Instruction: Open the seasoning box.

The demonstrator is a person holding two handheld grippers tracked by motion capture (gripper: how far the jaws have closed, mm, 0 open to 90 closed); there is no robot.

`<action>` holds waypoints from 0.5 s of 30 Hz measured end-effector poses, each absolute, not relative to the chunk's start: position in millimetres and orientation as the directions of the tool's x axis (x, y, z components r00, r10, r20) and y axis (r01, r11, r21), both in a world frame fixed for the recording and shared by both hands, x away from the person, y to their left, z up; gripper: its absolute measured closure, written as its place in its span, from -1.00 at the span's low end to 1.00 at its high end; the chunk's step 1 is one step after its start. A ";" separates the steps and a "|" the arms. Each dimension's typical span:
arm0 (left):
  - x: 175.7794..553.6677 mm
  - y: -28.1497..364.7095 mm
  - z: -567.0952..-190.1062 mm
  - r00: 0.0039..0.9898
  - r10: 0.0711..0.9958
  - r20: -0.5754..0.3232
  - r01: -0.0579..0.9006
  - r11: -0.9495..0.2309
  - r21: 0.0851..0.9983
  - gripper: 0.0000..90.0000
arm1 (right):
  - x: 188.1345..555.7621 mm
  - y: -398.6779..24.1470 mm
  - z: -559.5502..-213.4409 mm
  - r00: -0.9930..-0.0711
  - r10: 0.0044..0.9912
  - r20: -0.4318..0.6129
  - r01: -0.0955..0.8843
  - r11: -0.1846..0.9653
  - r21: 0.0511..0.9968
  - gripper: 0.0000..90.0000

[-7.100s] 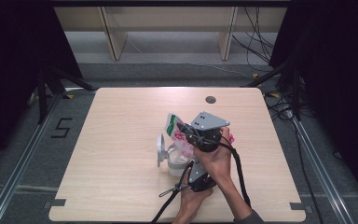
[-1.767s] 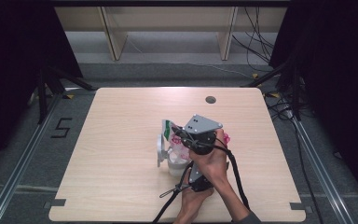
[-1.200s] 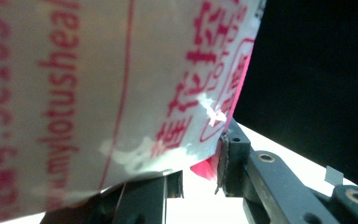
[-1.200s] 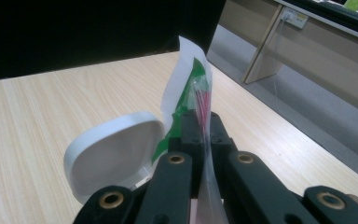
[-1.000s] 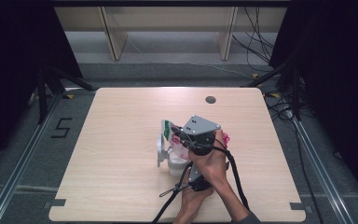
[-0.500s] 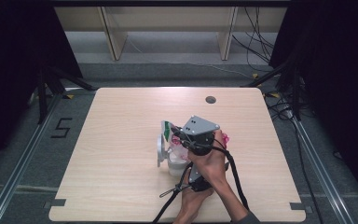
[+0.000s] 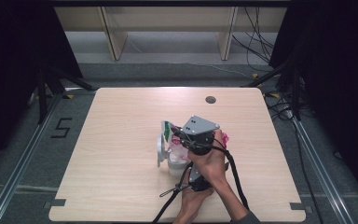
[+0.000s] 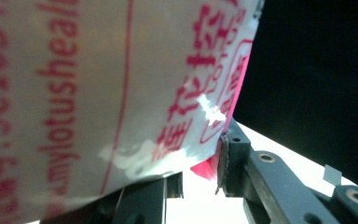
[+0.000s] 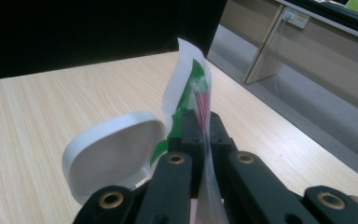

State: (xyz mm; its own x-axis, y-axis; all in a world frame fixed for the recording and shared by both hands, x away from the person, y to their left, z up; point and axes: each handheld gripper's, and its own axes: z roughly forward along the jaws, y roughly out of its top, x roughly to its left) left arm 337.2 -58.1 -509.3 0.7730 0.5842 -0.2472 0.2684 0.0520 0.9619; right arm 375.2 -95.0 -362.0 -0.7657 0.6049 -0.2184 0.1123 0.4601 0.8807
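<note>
The pouch [image 9: 193, 88] stands over the open tub [image 7: 176, 165] near the worktop's [image 7: 121, 140] middle, with the tub's lid [image 9: 114, 154] tipped back beside it. Your right tool [image 9: 204, 122] is clenched on the pouch's top edge and your left tool [image 8: 200, 175] grips its lower corner. Keep both grips firm and the pouch's mouth above the tub, so nothing misses it.

High view: fixed overhead camera at the near side, facing forward and down, well back; takes in the whole table [image 7: 121, 154] and the floor beyond. Left gripper view: rides the gripper, very close, pressed up to a printed pouch [image 8: 121, 84]. Right gripper view: rides the gripper, low, looking across the tabletop. Shared by all three: pouch and tabletop.
</note>
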 end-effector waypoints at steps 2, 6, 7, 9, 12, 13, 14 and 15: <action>337.2 -58.3 -509.3 0.773 0.584 -0.248 0.269 0.053 0.962 0.65 | 375.3 -95.2 -362.4 -0.760 0.616 -0.208 0.124 0.451 0.884 1.00; 336.3 -59.3 -508.1 0.774 0.583 -0.246 0.260 0.062 0.964 0.66 | 375.9 -96.6 -359.7 -0.766 0.594 -0.246 0.081 0.468 0.880 1.00; 336.3 -59.7 -508.1 0.771 0.585 -0.251 0.262 0.068 0.963 0.66 | 374.2 -95.2 -359.9 -0.767 0.603 -0.218 0.108 0.457 0.883 1.00; 336.0 -60.2 -508.6 0.767 0.588 -0.259 0.267 0.075 0.961 0.65 | 373.9 -94.1 -361.3 -0.760 0.612 -0.217 0.120 0.461 0.879 1.00; 336.1 -59.6 -508.3 0.770 0.585 -0.254 0.262 0.073 0.962 0.65 | 375.4 -94.3 -361.9 -0.766 0.602 -0.227 0.107 0.467 0.878 1.00; 336.1 -59.6 -508.3 0.770 0.585 -0.254 0.262 0.073 0.962 0.66 | 375.4 -94.3 -361.9 -0.766 0.602 -0.227 0.107 0.467 0.878 1.00; 336.2 -58.9 -507.0 0.767 0.590 -0.251 0.256 0.078 0.964 0.66 | 371.8 -93.8 -359.1 -0.765 0.606 -0.216 0.112 0.456 0.883 1.00; 336.2 -58.9 -507.0 0.767 0.590 -0.251 0.256 0.078 0.964 0.66 | 371.8 -93.8 -359.1 -0.765 0.606 -0.216 0.112 0.456 0.883 1.00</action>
State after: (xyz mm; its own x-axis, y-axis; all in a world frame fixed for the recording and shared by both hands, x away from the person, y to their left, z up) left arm 336.2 -58.9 -507.0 0.7672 0.5901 -0.2515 0.2556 0.0783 0.9636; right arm 371.8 -93.8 -359.1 -0.7652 0.6063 -0.2164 0.1116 0.4560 0.8830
